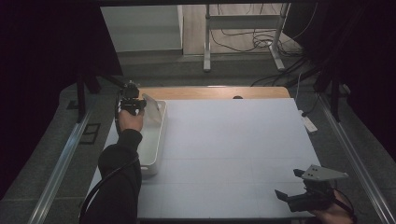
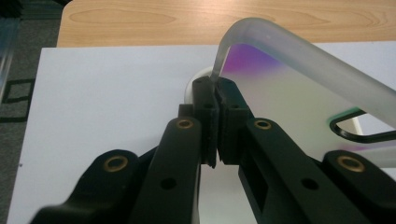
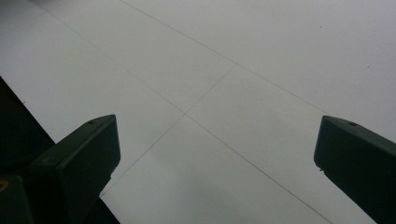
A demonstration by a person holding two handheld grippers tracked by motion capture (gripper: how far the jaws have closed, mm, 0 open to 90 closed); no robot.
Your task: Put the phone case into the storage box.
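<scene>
Item: translucent plastic cutting board [image 2: 299, 93], pinched at its edge by the left gripper [image 2: 215, 93], over a white tray [image 1: 156, 140].

Detail: the left gripper's jaws are clamped on the board's thin rim near a rounded corner; in the high view the board [image 1: 152, 108] stands tilted above the tray's far end at the table's [image 1: 233, 149] left side. The right gripper [image 1: 290, 185] rests near the table's front right corner, jaws spread wide, holding nothing. Handling advice: the grip is narrow and the plastic looks slick, so keep the squeeze firm, move slowly, and let the lower edge touch down before letting go.
</scene>
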